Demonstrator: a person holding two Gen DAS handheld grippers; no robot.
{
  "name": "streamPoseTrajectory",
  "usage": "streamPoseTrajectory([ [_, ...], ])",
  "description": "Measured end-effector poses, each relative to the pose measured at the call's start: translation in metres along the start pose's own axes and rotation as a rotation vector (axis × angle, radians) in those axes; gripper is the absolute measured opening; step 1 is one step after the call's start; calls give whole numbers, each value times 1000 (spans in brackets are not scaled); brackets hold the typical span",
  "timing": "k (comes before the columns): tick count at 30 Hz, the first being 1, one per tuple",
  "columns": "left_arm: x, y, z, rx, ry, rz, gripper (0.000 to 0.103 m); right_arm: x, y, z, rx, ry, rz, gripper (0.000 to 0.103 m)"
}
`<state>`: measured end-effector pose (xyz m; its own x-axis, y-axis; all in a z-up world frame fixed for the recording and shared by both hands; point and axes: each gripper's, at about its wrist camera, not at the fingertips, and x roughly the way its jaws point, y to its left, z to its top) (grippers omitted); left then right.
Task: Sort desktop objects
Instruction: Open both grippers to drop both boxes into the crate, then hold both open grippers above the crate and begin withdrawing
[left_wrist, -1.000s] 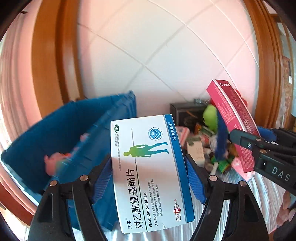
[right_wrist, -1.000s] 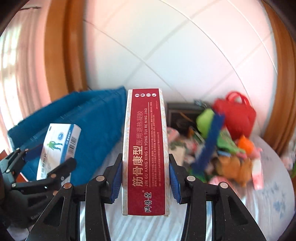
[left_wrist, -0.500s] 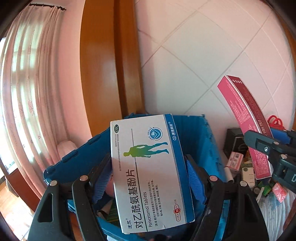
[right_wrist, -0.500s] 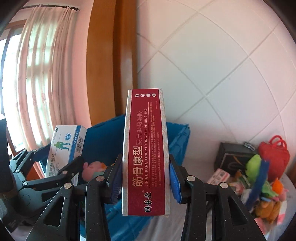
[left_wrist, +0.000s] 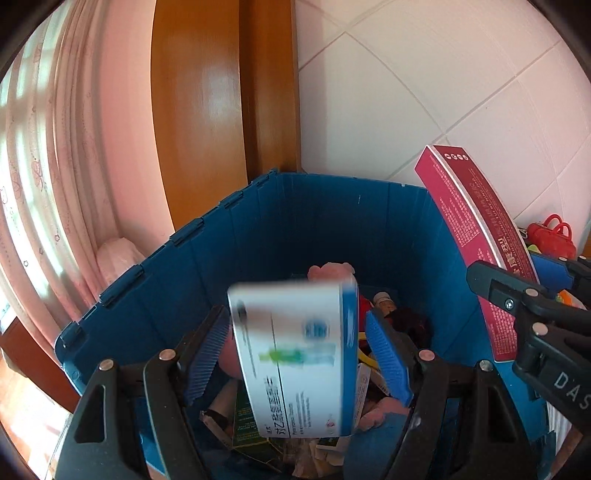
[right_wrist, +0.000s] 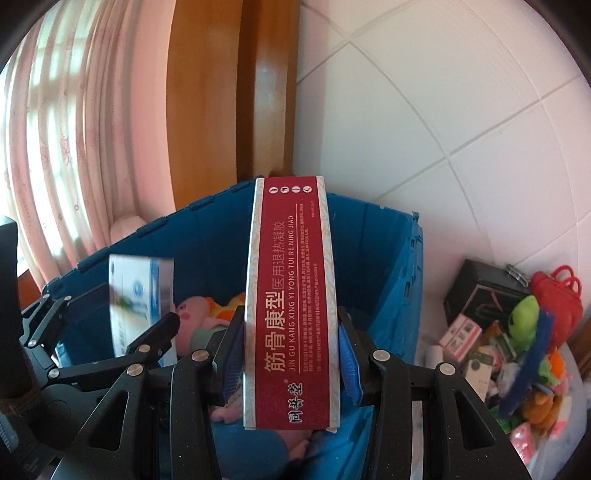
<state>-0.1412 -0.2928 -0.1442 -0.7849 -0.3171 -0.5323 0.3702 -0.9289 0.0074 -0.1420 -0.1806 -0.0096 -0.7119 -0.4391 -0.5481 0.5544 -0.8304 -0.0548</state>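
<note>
My left gripper (left_wrist: 297, 312) hangs over the open blue bin (left_wrist: 332, 221). A white and blue tablet box (left_wrist: 295, 350) sits blurred and tilted between its blue pads, with a narrow gap on each side, so it looks loose. In the right wrist view the same box (right_wrist: 136, 295) is smeared above the left fingers. My right gripper (right_wrist: 291, 321) is shut on a tall red medicine box (right_wrist: 291, 295), held upright over the bin's (right_wrist: 388, 258) near side. In the left wrist view the red box (left_wrist: 476, 236) stands at the right.
The bin holds a pink plush (right_wrist: 195, 314), small cartons and a bottle (left_wrist: 384, 299). To its right lies a pile of toys and packets (right_wrist: 517, 350), with a black box (right_wrist: 476, 295) and a red bag (right_wrist: 557, 295). A wooden frame (right_wrist: 229, 92) and curtain (right_wrist: 55, 147) stand behind.
Both grippers swung left from the toy pile to over the bin. The white and blue box, sharp and gripped before, now blurs and sits lower between the left pads.
</note>
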Motion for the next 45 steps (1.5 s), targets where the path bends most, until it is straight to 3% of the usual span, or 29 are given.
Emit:
streamPoseTrajectory([
  [10,-12,14,2,-21,-24,-33,76,-2,7,2,-15,-3,-68,44],
  [12,-25,5,-1,-21,-27,-32,76,-4,9,2,-17,-14,-81,53],
  [14,-28,3,-3,-24,-27,-29,76,-10,12,2,-25,-28,-104,69],
  [26,-43,11,-16,-50,-40,-30,76,-40,8,-12,-26,-74,-134,102],
  [41,-72,-7,-30,-45,-71,-71,82,-80,-28,-47,28,-97,-90,103],
  [45,-73,-15,-35,-35,19,-61,85,-96,-34,-59,44,-101,-76,103],
])
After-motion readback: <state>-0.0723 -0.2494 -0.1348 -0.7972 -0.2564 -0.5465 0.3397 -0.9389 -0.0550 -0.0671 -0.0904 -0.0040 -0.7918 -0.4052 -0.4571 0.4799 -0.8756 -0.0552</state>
